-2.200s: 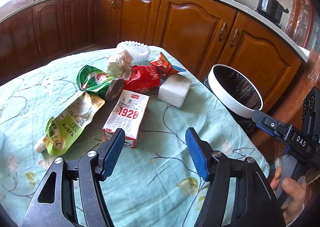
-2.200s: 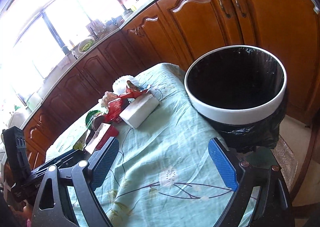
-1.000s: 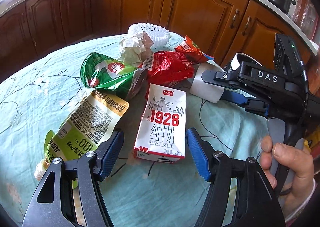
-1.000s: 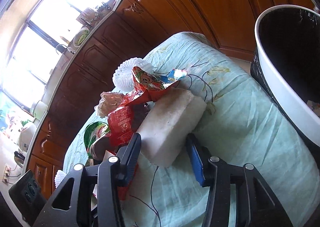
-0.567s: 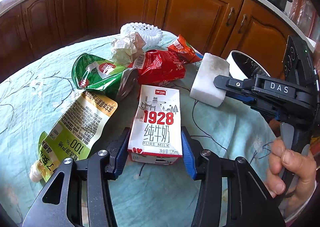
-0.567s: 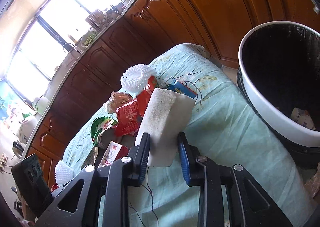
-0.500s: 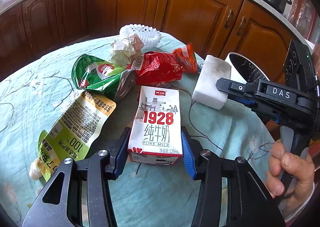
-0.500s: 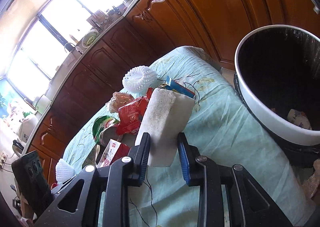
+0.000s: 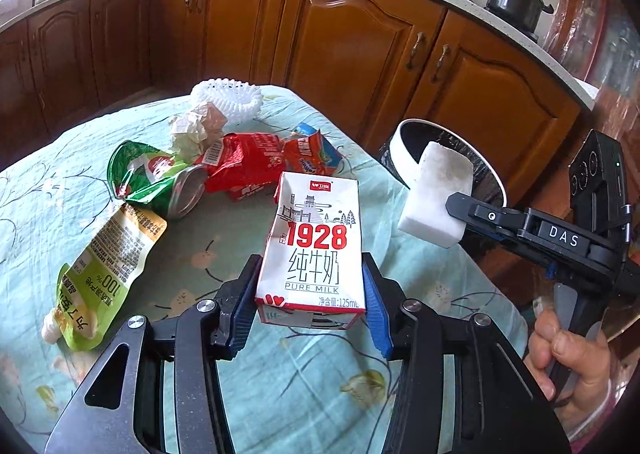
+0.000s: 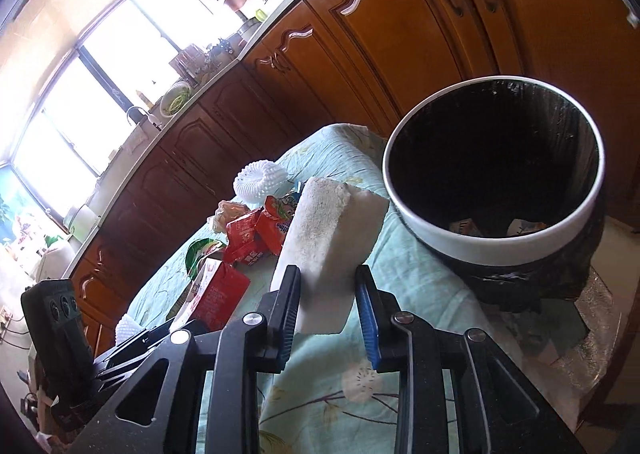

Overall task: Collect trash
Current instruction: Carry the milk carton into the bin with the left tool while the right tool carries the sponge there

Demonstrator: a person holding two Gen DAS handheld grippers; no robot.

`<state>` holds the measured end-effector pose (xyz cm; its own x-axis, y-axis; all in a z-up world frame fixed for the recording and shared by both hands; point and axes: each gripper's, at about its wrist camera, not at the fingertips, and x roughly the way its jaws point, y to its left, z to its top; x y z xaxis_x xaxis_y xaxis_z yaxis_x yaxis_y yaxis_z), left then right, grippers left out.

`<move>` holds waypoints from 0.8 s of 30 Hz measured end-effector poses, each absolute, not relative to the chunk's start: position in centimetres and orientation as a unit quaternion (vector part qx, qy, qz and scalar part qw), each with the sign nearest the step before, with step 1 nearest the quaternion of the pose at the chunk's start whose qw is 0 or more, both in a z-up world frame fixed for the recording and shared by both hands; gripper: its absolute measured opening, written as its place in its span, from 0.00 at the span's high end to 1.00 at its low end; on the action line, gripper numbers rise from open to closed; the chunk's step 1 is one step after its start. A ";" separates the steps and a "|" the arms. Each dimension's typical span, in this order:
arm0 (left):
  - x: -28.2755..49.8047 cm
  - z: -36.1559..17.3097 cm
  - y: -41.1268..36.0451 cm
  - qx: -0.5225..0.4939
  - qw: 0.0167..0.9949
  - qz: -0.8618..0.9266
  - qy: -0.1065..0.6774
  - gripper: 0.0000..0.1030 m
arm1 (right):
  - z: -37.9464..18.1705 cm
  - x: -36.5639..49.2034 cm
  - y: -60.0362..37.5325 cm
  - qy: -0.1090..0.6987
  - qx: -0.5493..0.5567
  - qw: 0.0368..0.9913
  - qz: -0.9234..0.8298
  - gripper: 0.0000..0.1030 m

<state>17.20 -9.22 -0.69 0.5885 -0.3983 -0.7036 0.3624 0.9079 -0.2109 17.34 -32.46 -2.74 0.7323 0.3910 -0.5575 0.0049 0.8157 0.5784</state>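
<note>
My left gripper (image 9: 310,300) is shut on a white and red "1928" milk carton (image 9: 314,248) and holds it lifted above the table. My right gripper (image 10: 327,312) is shut on a white foam block (image 10: 326,250), which also shows in the left wrist view (image 9: 438,195), raised near the bin. The white-rimmed bin (image 10: 496,238) with a black liner stands just off the table's right edge, with scraps inside. On the table lie a green bag (image 9: 154,179), a yellow-green pouch (image 9: 102,270), red wrappers (image 9: 244,165), crumpled paper (image 9: 196,129) and a white foam net (image 9: 226,97).
The table carries a light green flowered cloth (image 9: 312,386). Brown kitchen cabinets (image 9: 348,41) run behind it, with a pot (image 9: 514,3) and a wok on the counter. A hand holds the right gripper's handle (image 9: 572,358) at the right.
My left gripper closed on the milk carton and lifted it. My right gripper closed on the foam block, lifted it off the table and carried it toward the bin.
</note>
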 end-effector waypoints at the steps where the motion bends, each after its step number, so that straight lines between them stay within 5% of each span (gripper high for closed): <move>1: 17.1 -0.5 -9.6 -0.021 0.891 -0.216 0.399 0.55 | -2.7 17.1 -32.9 0.347 0.283 0.888 0.106 0.72; 24: 17.2 0.8 -18.0 0.014 0.883 -0.265 0.387 0.55 | -2.4 14.8 -41.3 0.317 0.297 0.900 0.035 0.72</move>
